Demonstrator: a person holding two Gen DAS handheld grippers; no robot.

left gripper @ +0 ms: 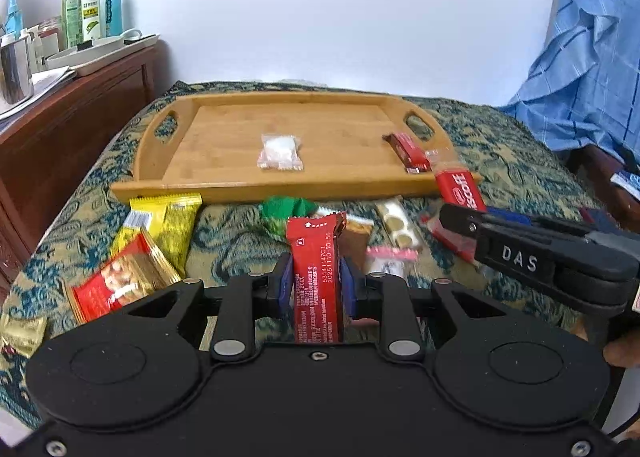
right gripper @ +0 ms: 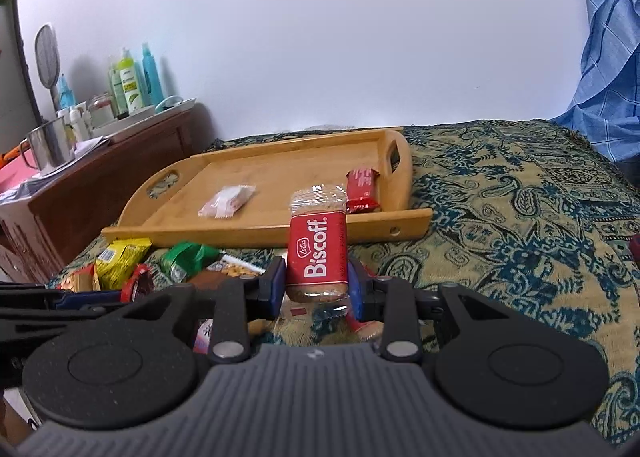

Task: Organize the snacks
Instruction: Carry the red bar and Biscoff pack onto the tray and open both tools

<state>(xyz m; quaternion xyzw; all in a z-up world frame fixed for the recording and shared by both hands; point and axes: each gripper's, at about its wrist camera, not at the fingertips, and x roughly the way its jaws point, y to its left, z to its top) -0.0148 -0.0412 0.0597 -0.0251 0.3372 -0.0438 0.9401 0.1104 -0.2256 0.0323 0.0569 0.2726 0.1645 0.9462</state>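
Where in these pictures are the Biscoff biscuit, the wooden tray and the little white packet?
Biscoff biscuit (right gripper: 316,253): right wrist view, on its red label.
wooden tray (left gripper: 280,191): left wrist view, on its near rim.
white packet (left gripper: 280,151): left wrist view, on the packet's middle.

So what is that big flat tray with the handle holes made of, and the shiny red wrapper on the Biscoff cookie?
The rectangular tan tray looks like bamboo or wood: fine straight grain, matte finish. The red-and-clear Biscoff cookie wrapper, held in the right gripper, looks like thin glossy plastic film: the cookie shows through its clear ends.
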